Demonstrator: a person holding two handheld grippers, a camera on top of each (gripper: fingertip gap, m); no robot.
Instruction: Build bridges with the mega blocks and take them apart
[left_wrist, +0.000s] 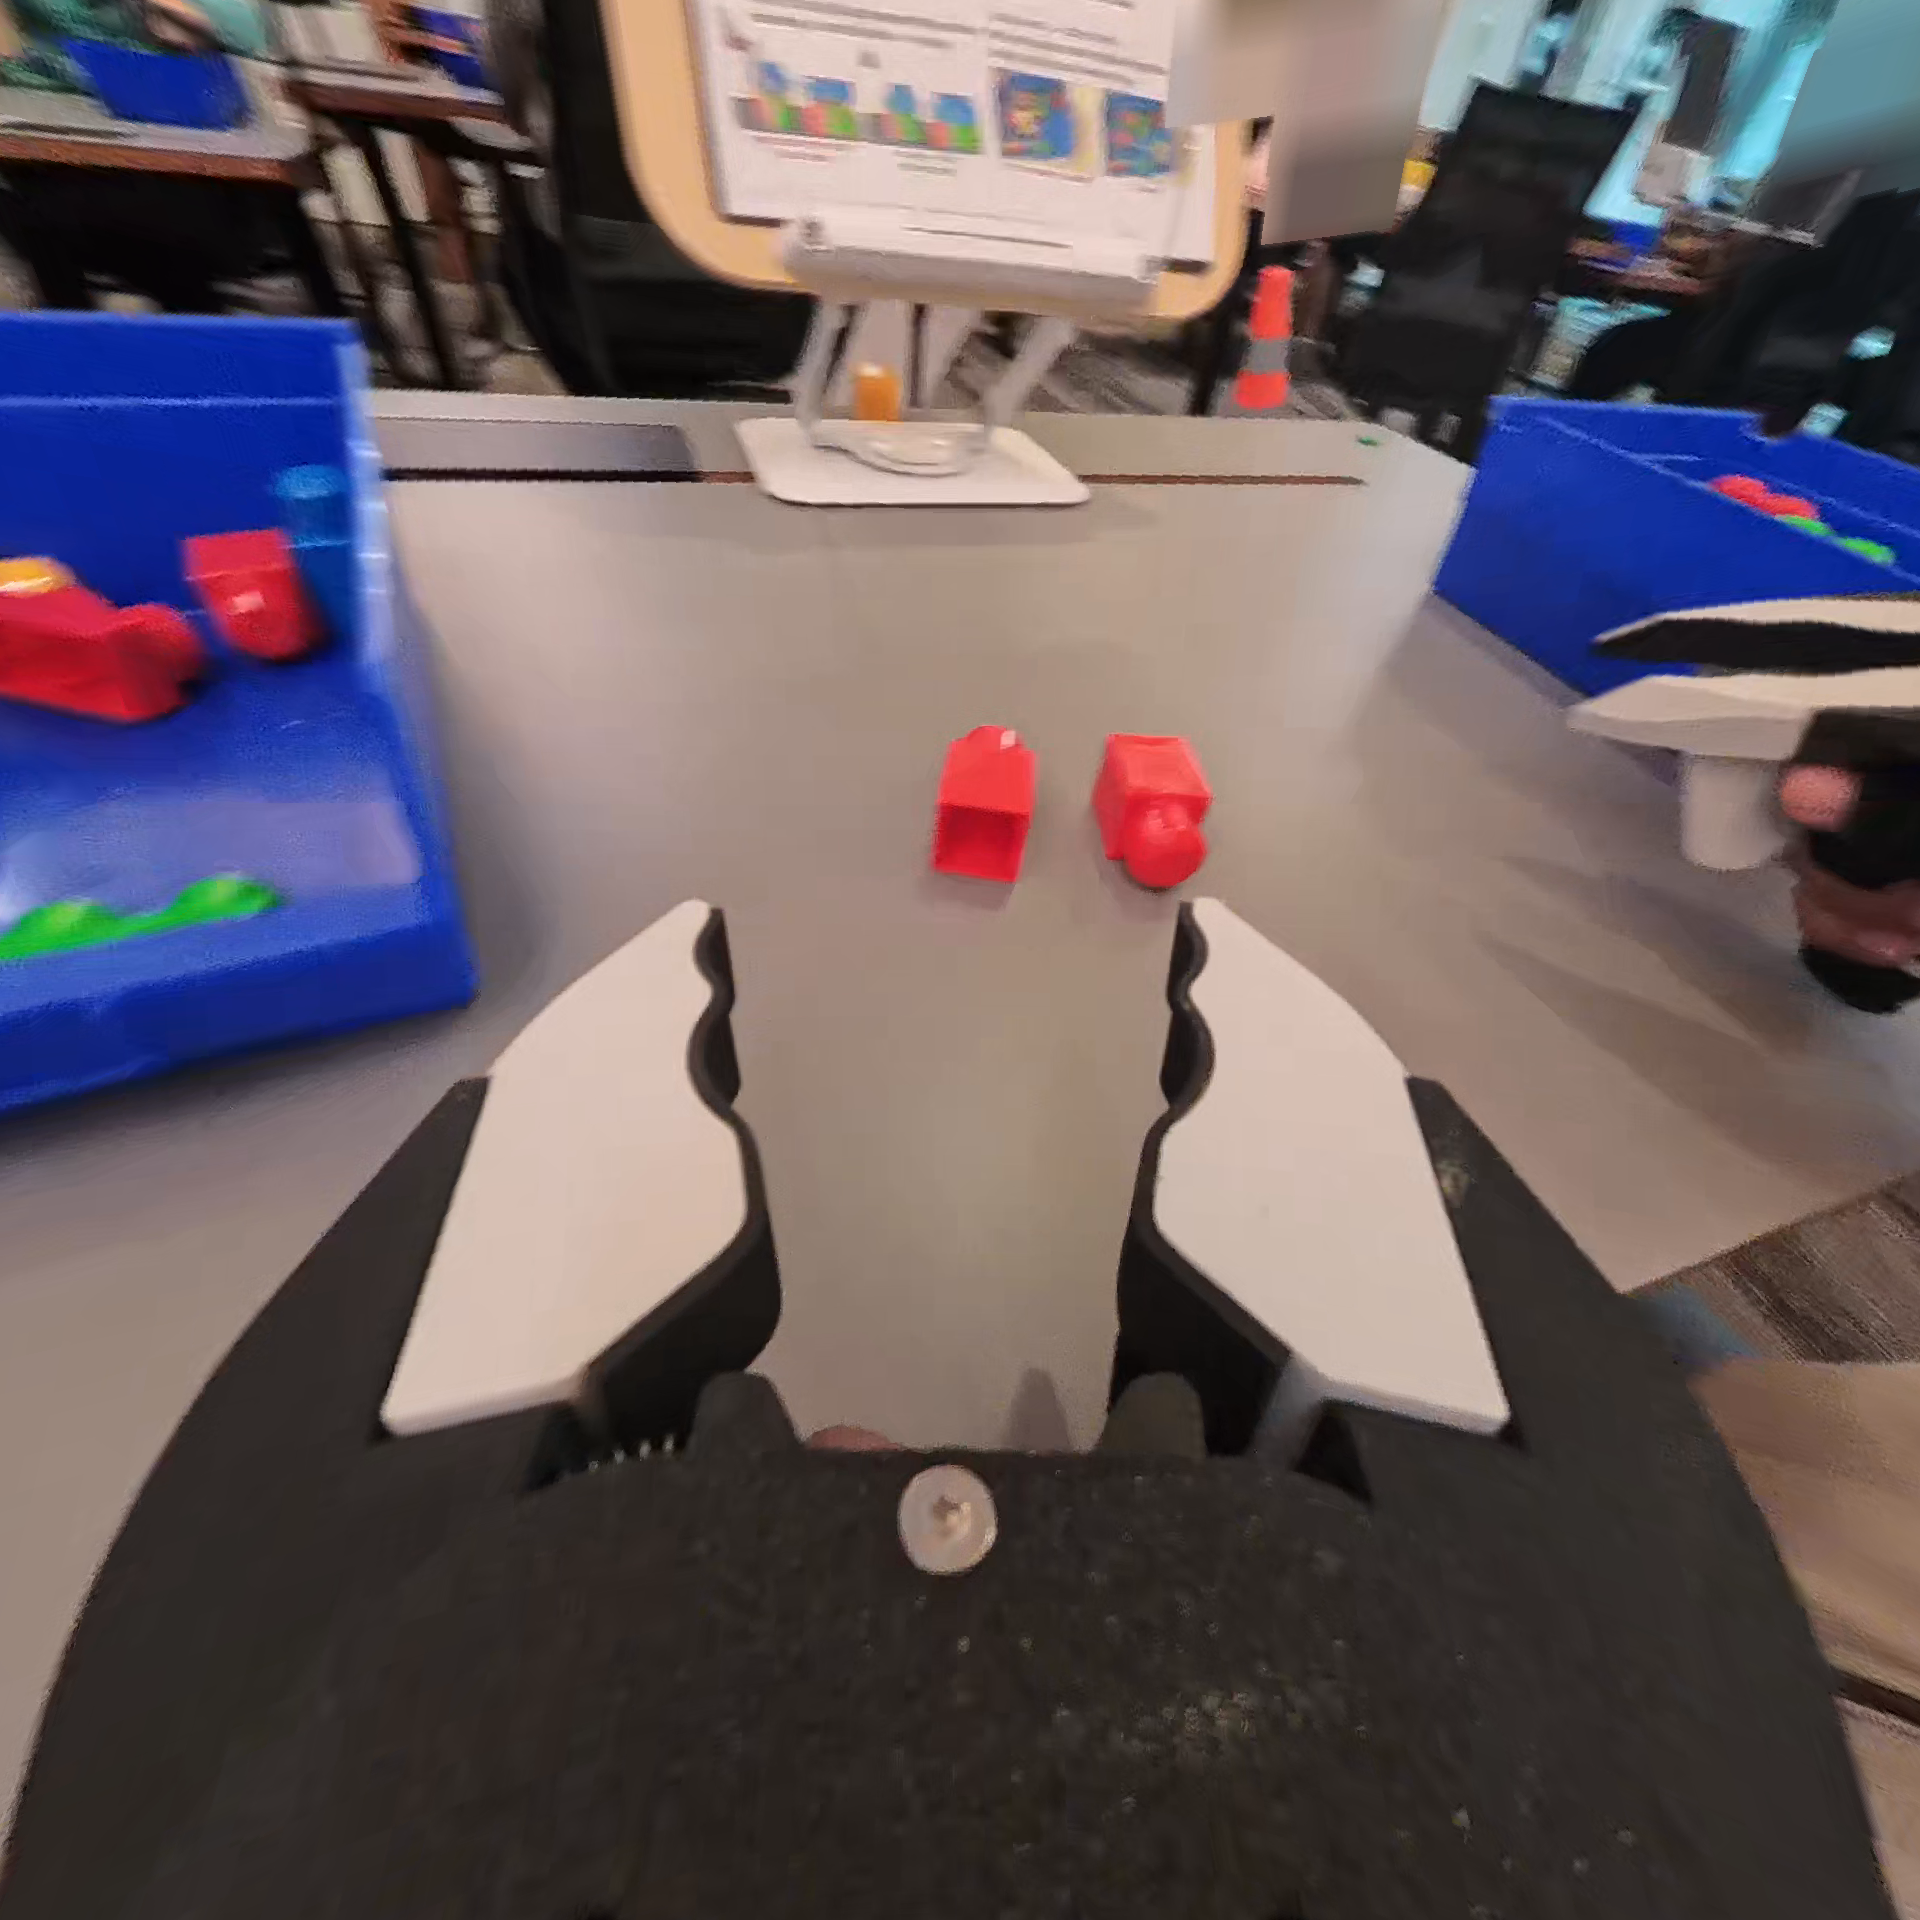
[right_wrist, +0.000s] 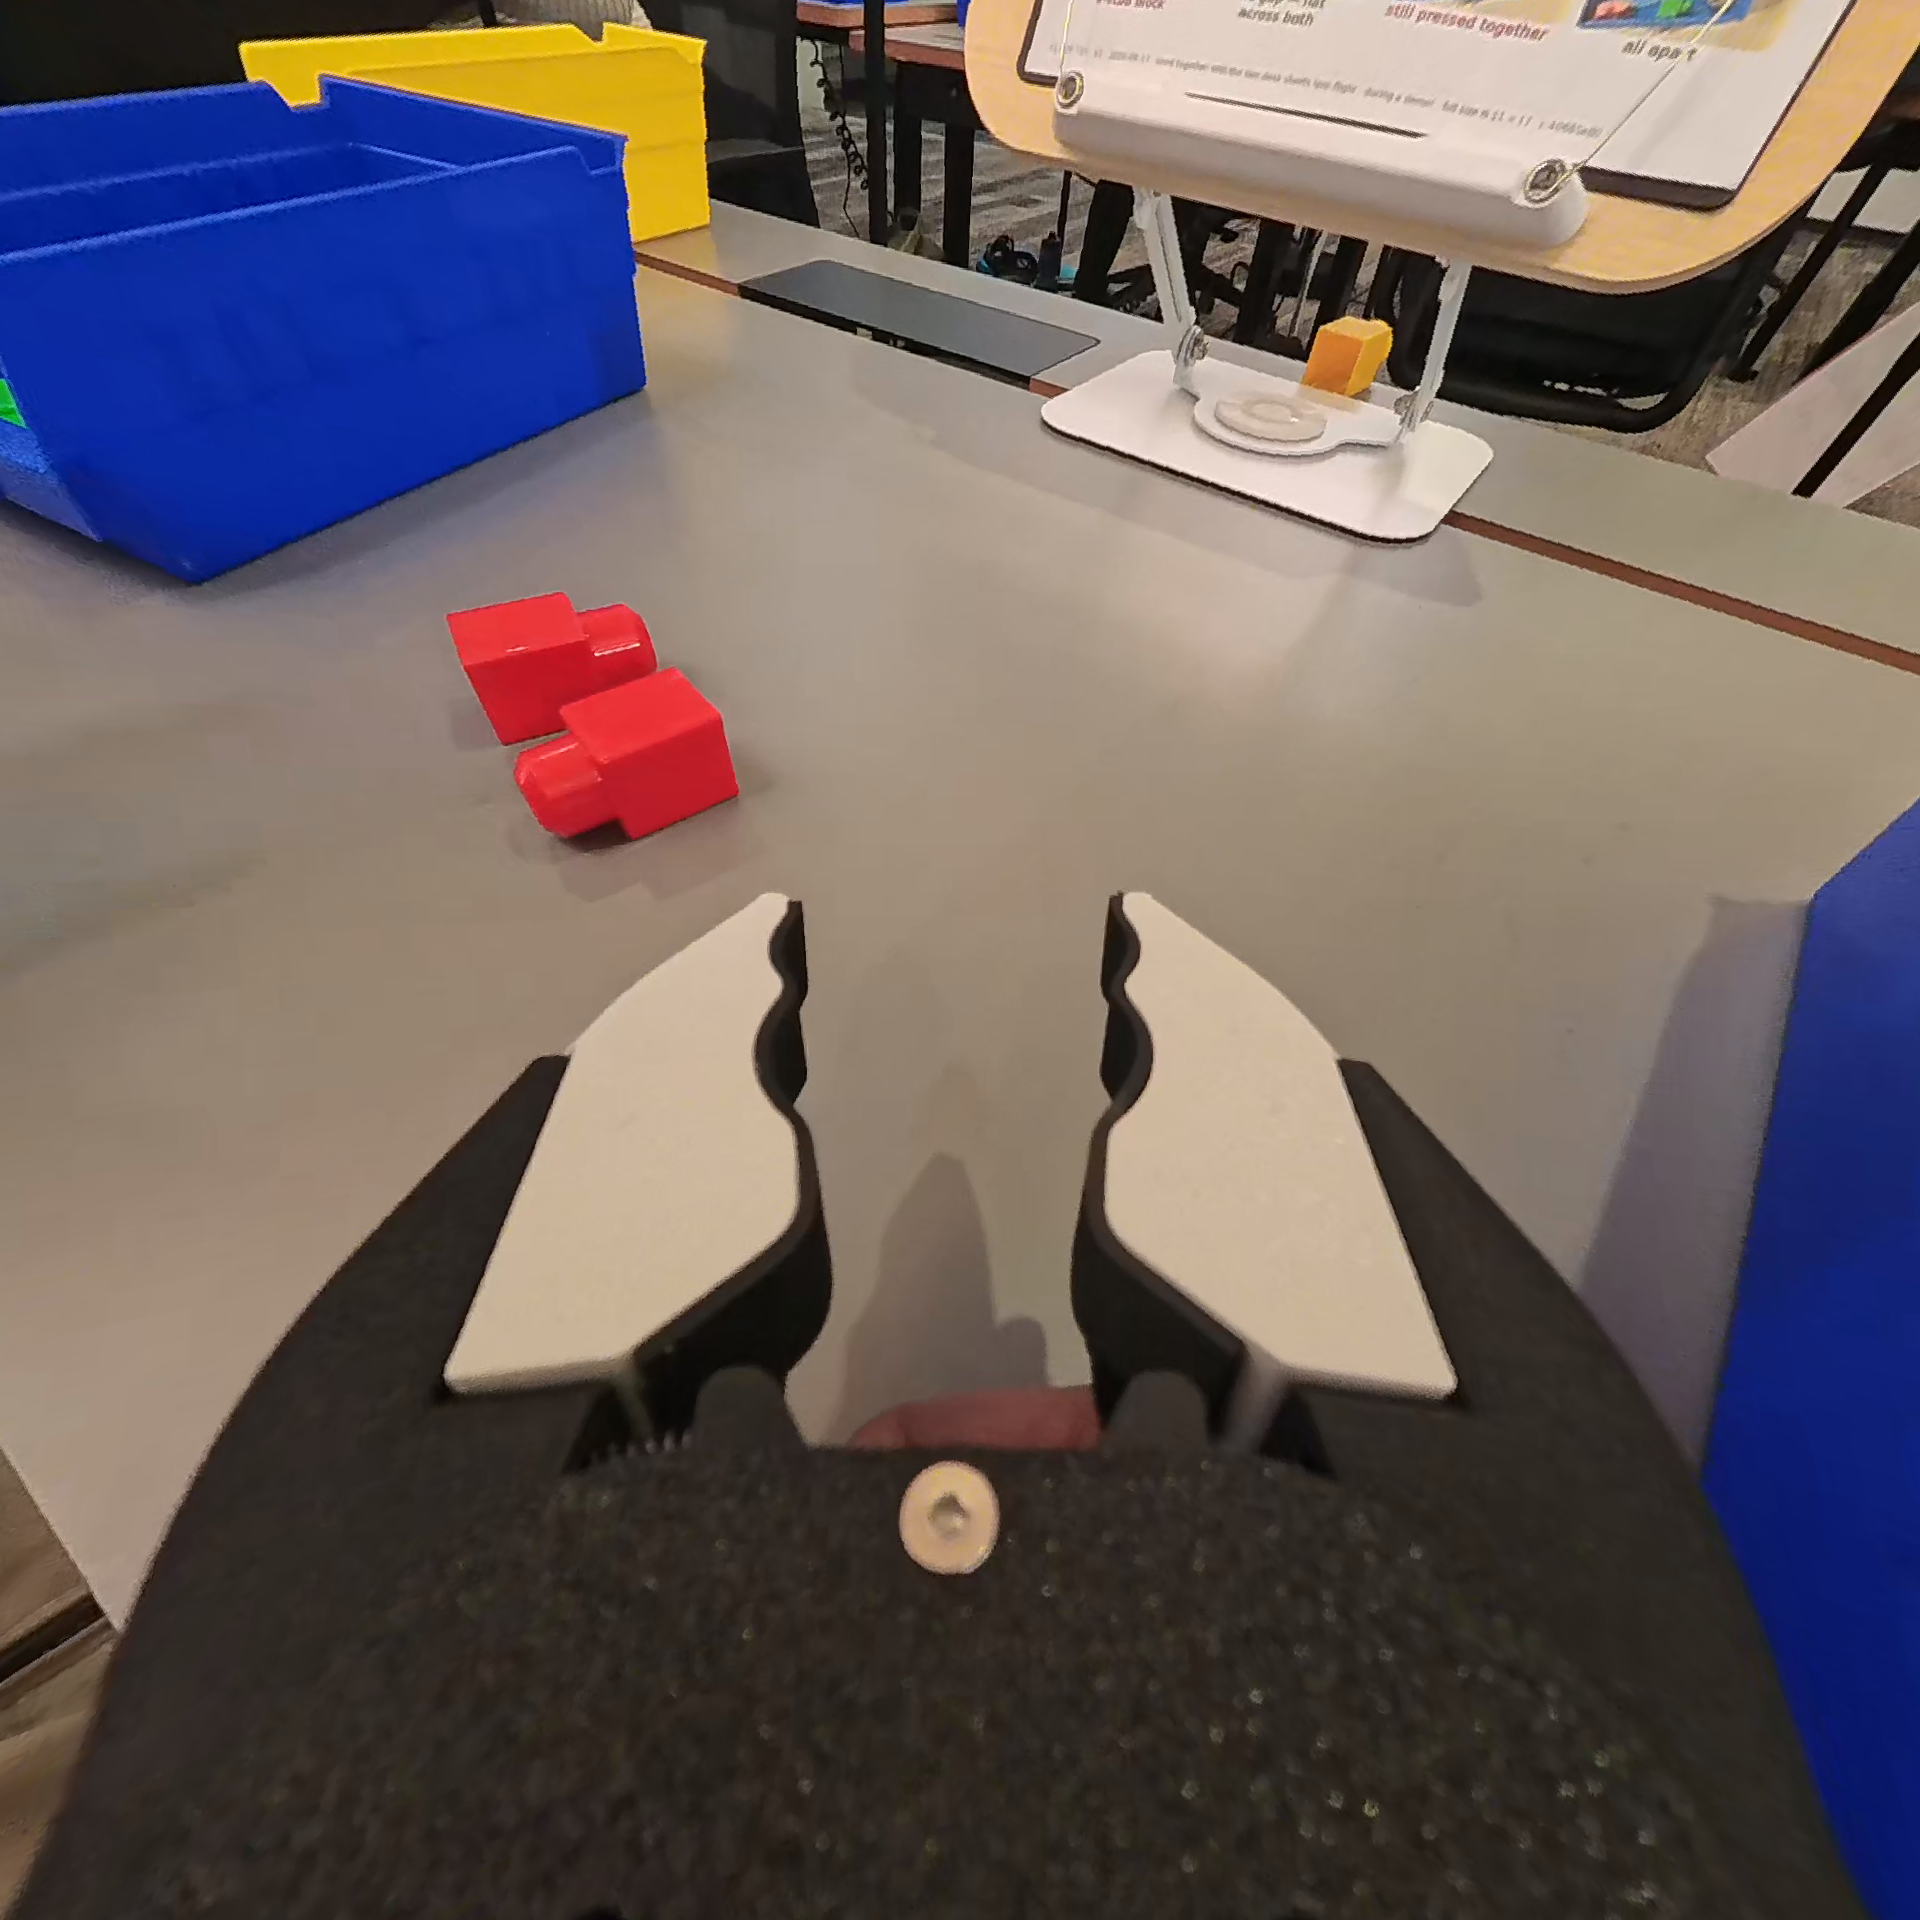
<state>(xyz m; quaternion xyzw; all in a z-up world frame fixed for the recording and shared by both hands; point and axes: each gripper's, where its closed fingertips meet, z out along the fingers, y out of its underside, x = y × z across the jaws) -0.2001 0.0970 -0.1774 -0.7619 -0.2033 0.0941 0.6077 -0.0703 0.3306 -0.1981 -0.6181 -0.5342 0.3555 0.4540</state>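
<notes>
- The left claw (left_wrist: 951, 914) is spread wide and holds nothing. It hangs over the desk (left_wrist: 883, 644) just in front of two red blocks.
- The right claw (right_wrist: 956, 904) is spread too, and empty. The blocks sit a little way off, toward its left side.
- Both red blocks lie on their sides near the middle of the desk, close together but not touching. The first red block (left_wrist: 982, 805) shows its open bottom to the left claw. The second red block (left_wrist: 1151, 805) shows its round peg.
- A block on its side could roll or slide away if a claw bumps it first.
- A pinch on the round peg would be a weak hold, so the block could pop out.
- The blocks are so close that grabbing one could push the other.
- More blocks wait in the blue bin (left_wrist: 395, 644) at the left edge of the desk, and another blue bin (left_wrist: 1538, 520) sits at the right edge. A claw reaching in could hit a wall.
- The paper stand (right_wrist: 1268, 457) sits at the far edge, well apart.
</notes>
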